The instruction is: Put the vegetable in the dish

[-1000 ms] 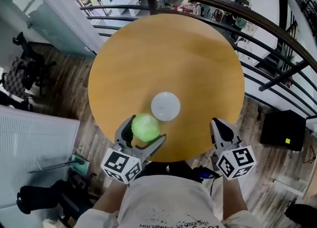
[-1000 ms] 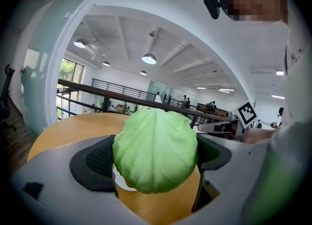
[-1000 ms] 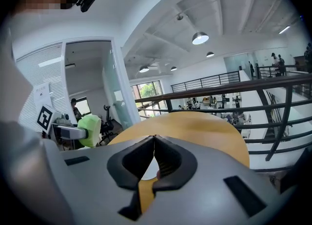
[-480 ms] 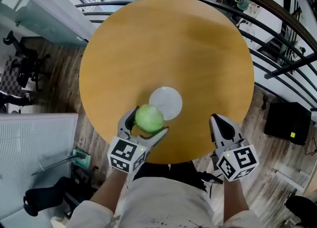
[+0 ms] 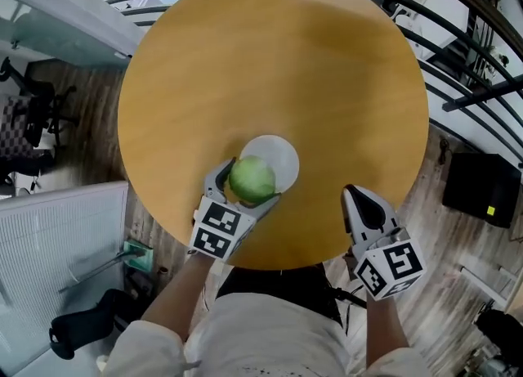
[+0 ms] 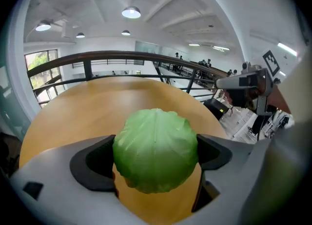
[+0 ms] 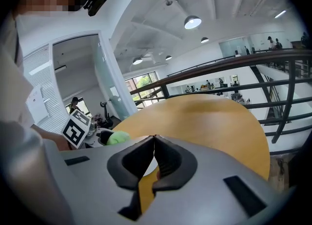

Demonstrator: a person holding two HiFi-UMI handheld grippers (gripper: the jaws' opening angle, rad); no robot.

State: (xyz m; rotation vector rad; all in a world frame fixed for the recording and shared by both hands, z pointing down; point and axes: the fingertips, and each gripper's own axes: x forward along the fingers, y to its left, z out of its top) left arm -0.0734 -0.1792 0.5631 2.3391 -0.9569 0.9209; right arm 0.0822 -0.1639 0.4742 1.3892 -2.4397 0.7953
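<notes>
The vegetable (image 5: 252, 179) was clamped in the left claw (image 5: 248, 183) over the near rim of the dish (image 5: 283, 157), by the near edge of the desk (image 5: 270, 56). The right claw (image 5: 356, 198) was closed on nothing. The vegetable was best centred over the dish and lowered before being released.

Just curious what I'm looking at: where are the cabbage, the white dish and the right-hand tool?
cabbage (image 5: 252, 179), head view, top of its green leaves.
dish (image 5: 283, 155), head view, bare white part beside the cabbage.
right tool (image 5: 355, 197), head view, between its closed tips.
</notes>
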